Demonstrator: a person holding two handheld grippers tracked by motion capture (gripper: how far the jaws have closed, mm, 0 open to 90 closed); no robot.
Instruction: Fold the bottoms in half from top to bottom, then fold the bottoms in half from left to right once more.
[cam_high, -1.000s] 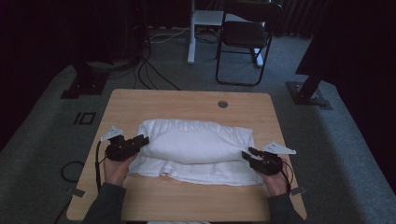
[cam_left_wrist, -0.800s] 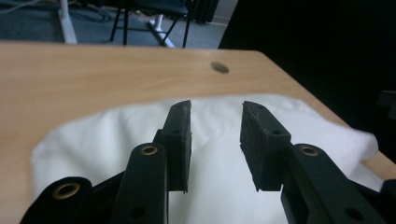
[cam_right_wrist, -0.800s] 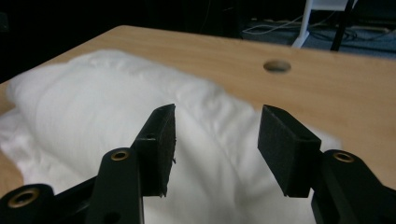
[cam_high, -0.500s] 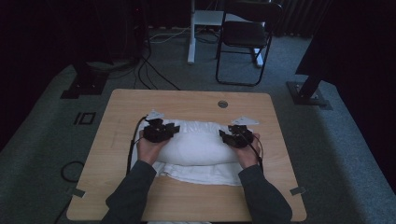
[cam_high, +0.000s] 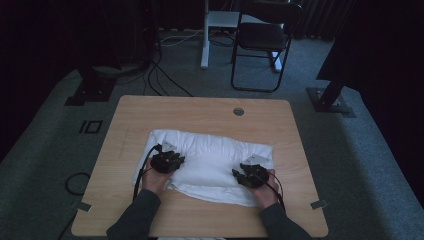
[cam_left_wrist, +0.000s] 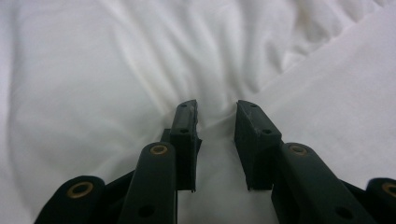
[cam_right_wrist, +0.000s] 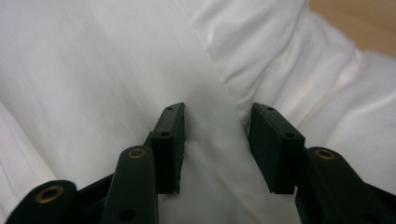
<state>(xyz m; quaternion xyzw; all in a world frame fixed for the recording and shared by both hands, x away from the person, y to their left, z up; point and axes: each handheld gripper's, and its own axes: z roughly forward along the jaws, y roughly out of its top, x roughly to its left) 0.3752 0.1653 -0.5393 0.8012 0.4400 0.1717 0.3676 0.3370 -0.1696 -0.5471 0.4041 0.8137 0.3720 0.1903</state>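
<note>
Pillow (cam_high: 210, 162), white and soft, lies across the middle of your table (cam_high: 200, 107), nearer your edge than the far one, with a loose white cover (cam_high: 220, 192) spread flat under it and sticking out toward you. Nothing on the pillow or cover carries a brand, label or writing that can be read; the cloth is plain white.

Your left gripper (cam_high: 169, 161) sits on the pillow's left end. In the left gripper view (cam_left_wrist: 215, 122) its jaws have just been closing; they stand a little apart with a ridge of wrinkled white cloth rising between them, but you cannot tell from the picture whether the pads press on it.

Your right gripper (cam_high: 248, 176) rests at the pillow's right end, near the front edge where pillow and cover meet. In the right gripper view (cam_right_wrist: 215, 126) its jaws have also just been closing and stand wider apart, with smooth cloth lying between them and a visible gap on each side, so they are not clamped.

Both your hands and dark sleeves come in from the near edge. A round hole (cam_high: 238, 111) marks the table's far side, and a black chair (cam_high: 262, 37) stands on the floor beyond.
</note>
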